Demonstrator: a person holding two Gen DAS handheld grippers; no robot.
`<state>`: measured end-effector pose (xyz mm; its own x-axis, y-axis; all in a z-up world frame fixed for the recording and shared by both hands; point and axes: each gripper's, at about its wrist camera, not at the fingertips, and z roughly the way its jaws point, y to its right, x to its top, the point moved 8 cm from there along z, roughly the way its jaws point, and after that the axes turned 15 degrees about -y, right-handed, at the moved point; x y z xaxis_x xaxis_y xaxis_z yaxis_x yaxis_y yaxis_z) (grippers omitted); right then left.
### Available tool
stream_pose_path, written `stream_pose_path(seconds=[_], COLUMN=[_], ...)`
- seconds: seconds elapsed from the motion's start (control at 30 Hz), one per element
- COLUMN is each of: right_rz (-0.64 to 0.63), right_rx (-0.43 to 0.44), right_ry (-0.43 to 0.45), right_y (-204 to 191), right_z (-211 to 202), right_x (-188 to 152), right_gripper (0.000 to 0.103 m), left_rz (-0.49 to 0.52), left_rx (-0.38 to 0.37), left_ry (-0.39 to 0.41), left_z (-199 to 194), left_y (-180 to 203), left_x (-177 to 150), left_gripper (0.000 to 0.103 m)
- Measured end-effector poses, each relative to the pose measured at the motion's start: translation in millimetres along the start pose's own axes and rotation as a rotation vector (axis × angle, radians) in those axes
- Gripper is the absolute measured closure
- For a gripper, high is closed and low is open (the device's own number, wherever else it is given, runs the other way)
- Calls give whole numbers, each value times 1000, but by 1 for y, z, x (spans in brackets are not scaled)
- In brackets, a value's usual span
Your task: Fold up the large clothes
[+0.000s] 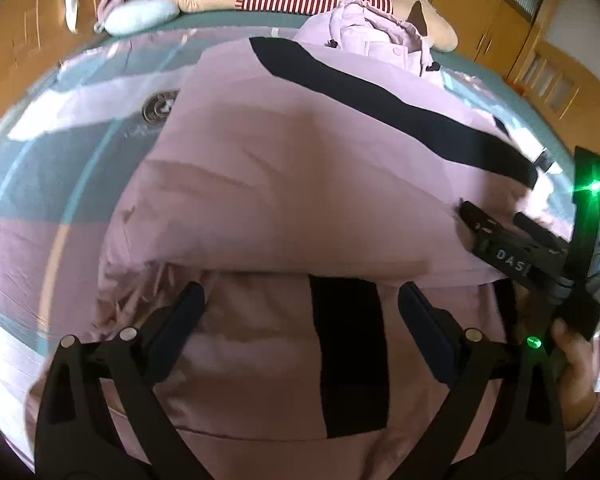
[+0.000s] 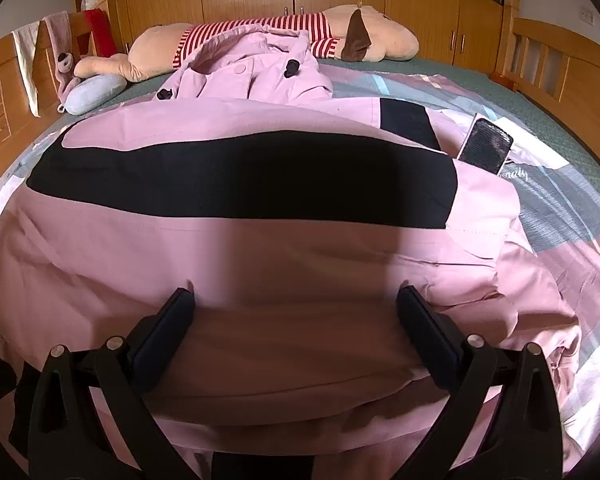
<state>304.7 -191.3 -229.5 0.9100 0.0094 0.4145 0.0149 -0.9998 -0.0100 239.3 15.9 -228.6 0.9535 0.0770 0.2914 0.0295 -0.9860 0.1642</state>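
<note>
A large pink jacket (image 2: 260, 248) with a broad black band (image 2: 240, 176) lies spread across the bed, over a patterned quilt (image 2: 572, 208) of grey, pink and pale blue. Its hood and collar end (image 2: 256, 68) points toward the far side, where it lies just beside a long plush toy in a red-and-white striped shirt (image 2: 260, 28). A fold of the jacket is laid over the lower part, so that a second black strip (image 1: 350, 352) shows below the fold edge in the left wrist view.

The left gripper (image 1: 300, 308) hovers above the lower jacket, fingers wide apart, nothing between them. The right gripper (image 2: 296, 316) has its fingers spread too, with tips at or near the pink cloth; no fabric is pinched. Seen from the left, the right gripper (image 1: 496, 220) sits at the jacket's right side, held by a bare hand (image 1: 576, 368).

A dark phone (image 2: 486, 150) leans beside the jacket's far right corner. A pale blue cushion (image 2: 94, 94) lies near the toy's foot.
</note>
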Motion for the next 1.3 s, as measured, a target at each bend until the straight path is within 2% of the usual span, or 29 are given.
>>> stream_pose_path(seconds=[0.07, 0.1, 0.17, 0.23, 0.37, 0.5, 0.63, 0.67, 0.77, 0.83, 0.87, 0.9, 0.93, 0.97, 1.03, 1.13, 1.2, 1.23, 1.3], right_rz=[12, 32, 48, 36, 22, 40, 91, 82, 16, -4, 6, 13, 27, 39, 38, -36, -131, -159, -183], right_rx=[23, 79, 124, 129, 169, 222, 311, 290, 110, 33, 47, 71, 80, 121, 153, 153, 110, 133, 227], right_ry=[-28, 28, 110, 120, 106, 31, -15, -39, -110, -160, -179, -192, -197, -157, -81, 132, 284, 329, 342], right_y=[-2, -5, -11, -23, -55, -100, -146, -158, -177, -181, -182, -181, -179, -177, -171, -168, -171, -171, -167], right_z=[-12, -30, -55, -62, -51, -17, 13, 27, 73, 104, 115, 120, 124, 117, 94, 32, -20, -44, -75], right_x=[5, 15, 38, 69, 143, 219, 270, 281, 304, 304, 299, 291, 286, 283, 281, 273, 248, 227, 179], right_gripper=[1, 1, 1, 1, 1, 1, 1, 1, 1, 1, 14, 34, 66, 76, 88, 92, 94, 94, 95], left_rz=[-7, -8, -3, 18, 41, 52, 87, 90, 85, 75, 72, 66, 57, 45, 36, 29, -7, -56, -147], left_rx=[-8, -6, 9, 39, 68, 75, 132, 137, 126, 109, 95, 84, 69, 50, 39, 53, 31, -2, -65], left_ry=[-14, -22, -36, -33, -25, -25, -29, -28, -23, -28, -31, -32, -30, -25, -22, -20, 6, 39, 84], left_z=[2, 4, 9, 10, 13, 17, 24, 25, 25, 26, 27, 27, 26, 24, 22, 19, 14, 4, -14], left_y=[-4, -5, -4, -2, -1, -2, 1, 2, 0, -2, -4, -4, -4, -6, -7, -8, -10, -16, -27], left_x=[-3, -5, -6, -5, -8, -10, -12, -11, -11, -10, -9, -9, -9, -9, -10, -10, -8, -7, -7], left_gripper=[4, 4, 4, 4, 3, 2, 2, 2, 2, 2, 2, 2, 2, 2, 2, 2, 2, 2, 2])
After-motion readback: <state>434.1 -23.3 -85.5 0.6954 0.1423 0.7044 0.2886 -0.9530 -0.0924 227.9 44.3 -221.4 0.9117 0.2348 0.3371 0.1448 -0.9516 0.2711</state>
